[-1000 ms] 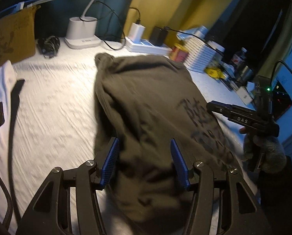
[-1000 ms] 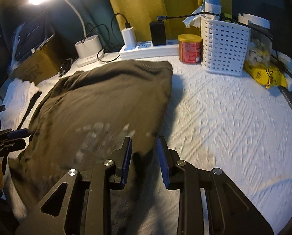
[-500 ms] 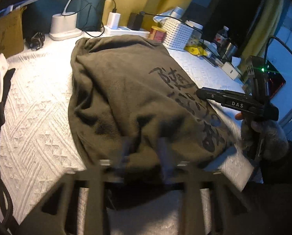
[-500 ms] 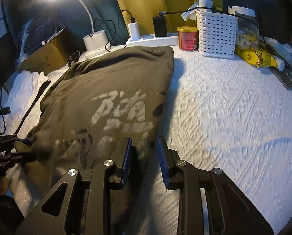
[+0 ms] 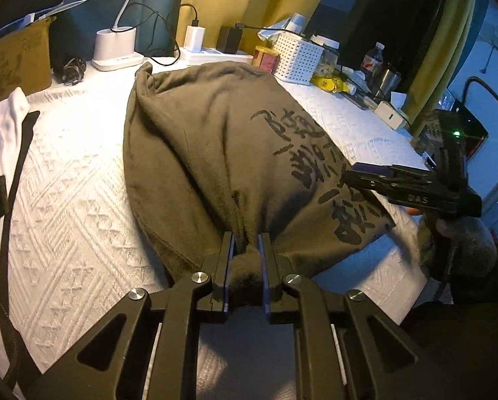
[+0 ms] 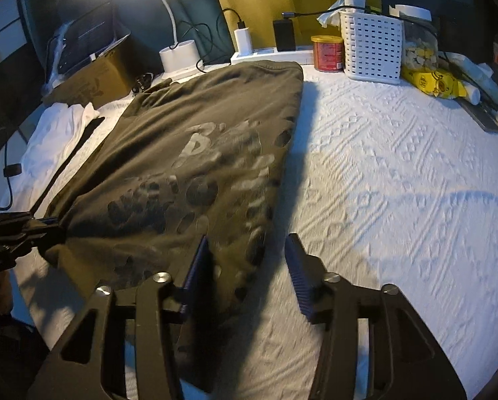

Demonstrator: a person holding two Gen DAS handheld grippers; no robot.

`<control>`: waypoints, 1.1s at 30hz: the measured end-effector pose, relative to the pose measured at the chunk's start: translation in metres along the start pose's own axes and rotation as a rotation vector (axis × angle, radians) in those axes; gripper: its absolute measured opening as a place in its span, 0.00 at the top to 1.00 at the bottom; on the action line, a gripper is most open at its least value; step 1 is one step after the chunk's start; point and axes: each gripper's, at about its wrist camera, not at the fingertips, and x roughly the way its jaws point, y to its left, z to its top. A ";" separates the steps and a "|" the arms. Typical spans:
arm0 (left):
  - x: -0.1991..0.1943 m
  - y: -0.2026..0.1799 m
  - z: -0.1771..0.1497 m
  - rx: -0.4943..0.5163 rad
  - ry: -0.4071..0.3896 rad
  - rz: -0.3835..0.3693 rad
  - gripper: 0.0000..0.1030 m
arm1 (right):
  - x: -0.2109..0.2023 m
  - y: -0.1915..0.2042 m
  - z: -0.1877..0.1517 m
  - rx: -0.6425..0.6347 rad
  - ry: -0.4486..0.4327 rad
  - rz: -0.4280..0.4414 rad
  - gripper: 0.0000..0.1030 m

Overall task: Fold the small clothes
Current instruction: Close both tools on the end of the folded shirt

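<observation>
The olive printed garment (image 5: 215,153) is lying lengthwise on the white textured bench (image 6: 399,173), apparently halved already. The left tongs (image 5: 247,246) are pinching its near hem; the right tongs (image 6: 247,263) are gaping wide beside its edge. Crosswise folding is remaining.

White textured bedspread (image 6: 399,173) carries olive garment (image 6: 195,153) at centre-left w/ printed lettering. White cloth (image 6: 55,133) far left. Along far edge: lamp base (image 6: 178,58), power strip (image 6: 272,55), red tin (image 6: 327,53), white basket (image 6: 372,46), yellow packet (image 6: 432,81).
</observation>
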 end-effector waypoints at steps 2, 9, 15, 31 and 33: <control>0.000 0.000 -0.001 -0.009 0.002 0.001 0.88 | -0.004 0.004 -0.006 -0.018 0.003 -0.008 0.51; 0.003 0.001 -0.007 -0.044 0.006 0.011 0.81 | -0.013 0.031 -0.024 -0.111 0.014 -0.023 0.68; 0.004 -0.008 -0.009 -0.007 0.009 0.027 0.66 | -0.016 0.037 -0.030 -0.110 0.007 0.000 0.84; 0.005 -0.043 -0.018 0.083 0.048 -0.083 0.55 | -0.052 0.021 -0.050 -0.096 -0.013 -0.076 0.91; 0.006 -0.052 -0.021 0.096 0.056 -0.101 0.55 | -0.059 0.017 -0.058 -0.085 -0.012 -0.089 0.91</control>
